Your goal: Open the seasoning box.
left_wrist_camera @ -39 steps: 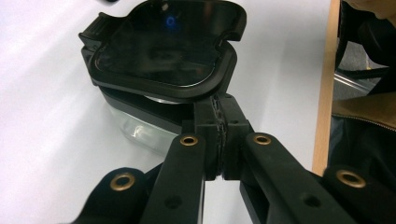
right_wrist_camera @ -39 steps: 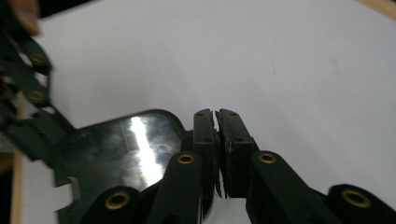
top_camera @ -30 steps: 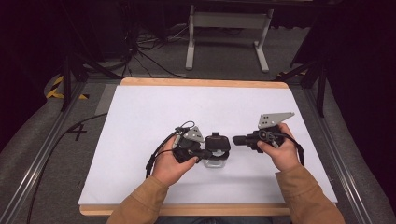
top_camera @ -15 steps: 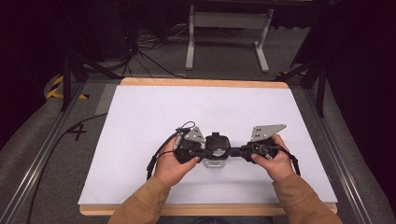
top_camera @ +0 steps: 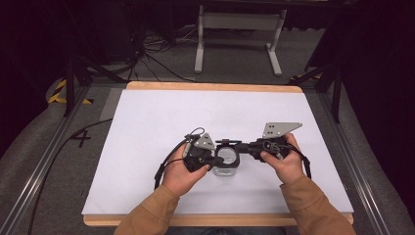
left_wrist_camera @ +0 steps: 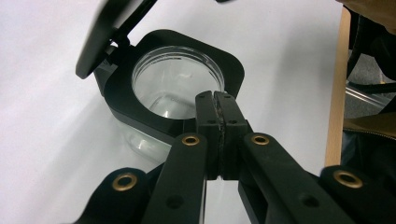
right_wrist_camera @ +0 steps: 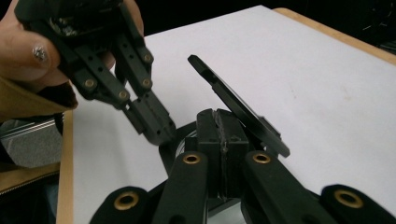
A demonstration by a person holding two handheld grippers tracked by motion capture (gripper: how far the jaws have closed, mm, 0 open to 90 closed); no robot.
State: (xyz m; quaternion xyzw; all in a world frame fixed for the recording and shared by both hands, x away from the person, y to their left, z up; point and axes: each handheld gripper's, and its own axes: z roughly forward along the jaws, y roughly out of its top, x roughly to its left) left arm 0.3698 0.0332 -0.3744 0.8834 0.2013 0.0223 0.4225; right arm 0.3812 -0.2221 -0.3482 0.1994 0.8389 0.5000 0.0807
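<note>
White table [top_camera: 147, 127], near its front edge: a clear jar [top_camera: 225, 164], lid [top_camera: 228, 143] hinged up, sits between two closed, empty grippers, left [top_camera: 214, 155] and right [top_camera: 243, 147].

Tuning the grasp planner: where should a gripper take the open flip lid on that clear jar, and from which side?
Probably the lid's free edge, opposite the hinge. It stands tilted up off the black collar, a thin flat plate, so jaws can close across its thickness. Come from the open white table side, away from the left gripper, which is crowding the jar's mouth.
</note>
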